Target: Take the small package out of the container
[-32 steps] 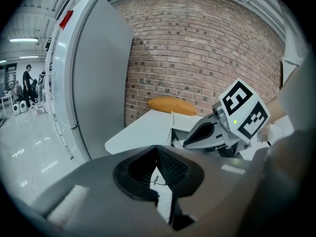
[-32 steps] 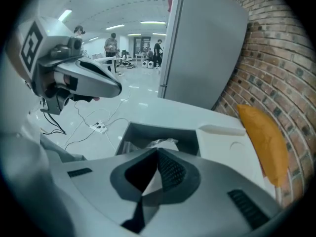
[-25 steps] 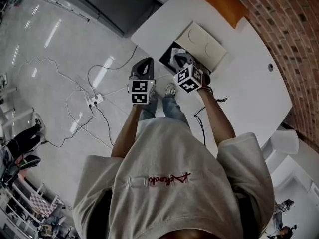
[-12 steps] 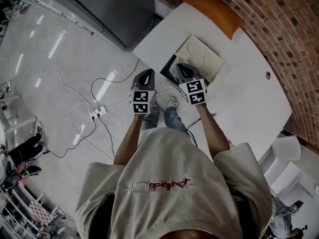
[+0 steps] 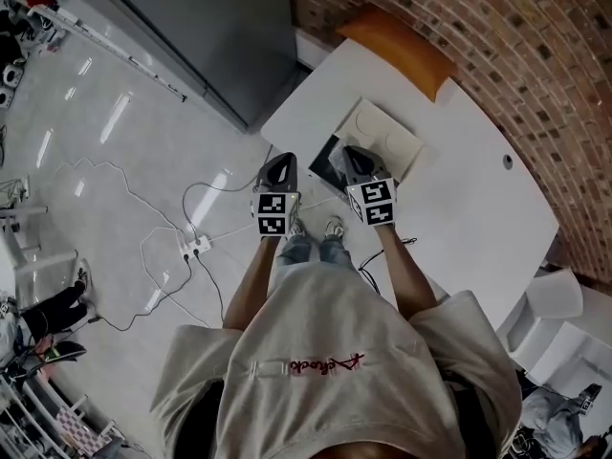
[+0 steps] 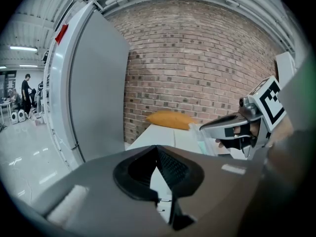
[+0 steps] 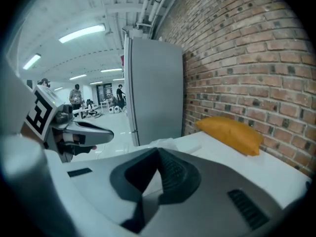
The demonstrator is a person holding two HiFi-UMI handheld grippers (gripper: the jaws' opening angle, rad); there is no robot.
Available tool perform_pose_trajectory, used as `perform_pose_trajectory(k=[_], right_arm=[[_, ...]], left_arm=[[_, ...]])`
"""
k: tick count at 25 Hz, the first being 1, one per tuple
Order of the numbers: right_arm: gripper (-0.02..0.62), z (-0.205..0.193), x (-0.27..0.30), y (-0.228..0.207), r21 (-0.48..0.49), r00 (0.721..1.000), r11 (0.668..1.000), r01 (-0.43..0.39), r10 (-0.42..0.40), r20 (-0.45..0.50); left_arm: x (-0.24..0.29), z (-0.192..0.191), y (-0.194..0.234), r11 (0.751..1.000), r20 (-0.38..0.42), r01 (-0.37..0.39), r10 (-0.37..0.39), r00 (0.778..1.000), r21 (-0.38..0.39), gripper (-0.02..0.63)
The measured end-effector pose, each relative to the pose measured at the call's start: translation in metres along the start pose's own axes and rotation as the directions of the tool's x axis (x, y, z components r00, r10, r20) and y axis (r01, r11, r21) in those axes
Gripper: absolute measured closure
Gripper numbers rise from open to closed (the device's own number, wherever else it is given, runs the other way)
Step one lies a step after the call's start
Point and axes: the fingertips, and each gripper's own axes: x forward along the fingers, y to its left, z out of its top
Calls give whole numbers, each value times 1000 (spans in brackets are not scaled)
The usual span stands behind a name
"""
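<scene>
On the white table (image 5: 469, 199) stands the container (image 5: 328, 157), a dark box with its cream lid (image 5: 385, 138) folded open behind it. My right gripper (image 5: 352, 155) hovers at the box's near edge, shut with nothing in it. My left gripper (image 5: 279, 163) floats off the table's edge, left of the box, also shut and empty. In the right gripper view a pale crinkled plastic wrap (image 7: 160, 143) peeks just past my shut jaws. I cannot make out the small package itself in the head view.
An orange cushion (image 5: 397, 44) lies at the table's far end against the brick wall (image 5: 497, 36). A tall grey cabinet (image 5: 215, 27) stands to the left. Cables and a power strip (image 5: 197, 247) lie on the floor. People are far off (image 7: 75, 97).
The head view has swung up toward the wall. My right gripper has drawn back from over the container to its near edge, and both grippers now sit side by side.
</scene>
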Motion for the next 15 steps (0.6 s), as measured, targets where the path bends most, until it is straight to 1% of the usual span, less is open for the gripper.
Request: perform_pose_trajectory(k=[6,10,15], right_arm=[[584,28,-12,-4,1,997,999,38,-38,73],[584,52,-20,-6,-17,990,998,62,-59,124],[584,83,-27,-8,-38,978,995,88,-79,193]], left_arm=[[-3,23,3,1000,42,2,-4,999,29,597],[-6,48,4,998,84,5,-10,996,59,597],[-10,85,11,995,158,-8,-8,987,97,597]])
